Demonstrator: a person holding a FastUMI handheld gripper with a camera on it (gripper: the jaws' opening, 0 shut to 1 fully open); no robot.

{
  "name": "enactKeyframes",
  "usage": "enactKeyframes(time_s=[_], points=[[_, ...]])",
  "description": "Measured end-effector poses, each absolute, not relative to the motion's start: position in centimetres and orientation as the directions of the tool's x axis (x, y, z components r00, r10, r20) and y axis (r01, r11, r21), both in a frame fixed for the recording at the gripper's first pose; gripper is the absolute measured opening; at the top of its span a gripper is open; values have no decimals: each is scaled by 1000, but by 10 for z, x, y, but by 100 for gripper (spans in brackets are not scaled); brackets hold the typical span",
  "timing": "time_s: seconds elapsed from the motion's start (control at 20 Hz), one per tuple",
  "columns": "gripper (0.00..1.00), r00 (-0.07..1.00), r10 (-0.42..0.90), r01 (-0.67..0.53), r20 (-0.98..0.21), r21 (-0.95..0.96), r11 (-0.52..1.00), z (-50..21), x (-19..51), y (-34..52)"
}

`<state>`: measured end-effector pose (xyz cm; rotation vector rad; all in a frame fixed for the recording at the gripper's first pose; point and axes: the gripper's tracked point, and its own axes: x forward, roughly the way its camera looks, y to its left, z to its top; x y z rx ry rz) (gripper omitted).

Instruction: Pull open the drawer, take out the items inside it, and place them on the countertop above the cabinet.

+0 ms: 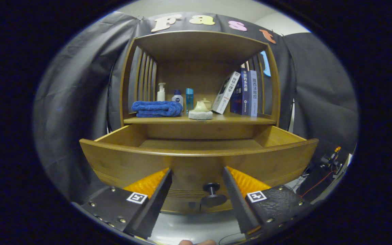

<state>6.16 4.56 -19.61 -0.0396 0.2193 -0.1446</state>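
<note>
The wooden drawer [196,160] of the cabinet stands pulled out toward me, and the part of its floor that I can see is bare. Its dark round knob [213,194] sits on the front panel, between my fingers and a little nearer the right one. My gripper [197,177] is open just in front of the drawer front, touching nothing. On the countertop [237,119] above the drawer lie a folded blue towel [157,109] and a pale sponge with a small object on it [200,111].
At the back of the countertop stand a white pump bottle [161,92], a small white bottle [177,98] and a blue bottle [189,98]. Several books [242,92] lean at its right. Slatted side walls and a top board enclose the shelf. Cables and gear [328,163] lie low at the right.
</note>
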Motion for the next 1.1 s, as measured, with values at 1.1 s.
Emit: enactKeyframes(time_s=[1.1], points=[[92, 976, -120, 130, -184, 43, 991, -184, 101, 46]])
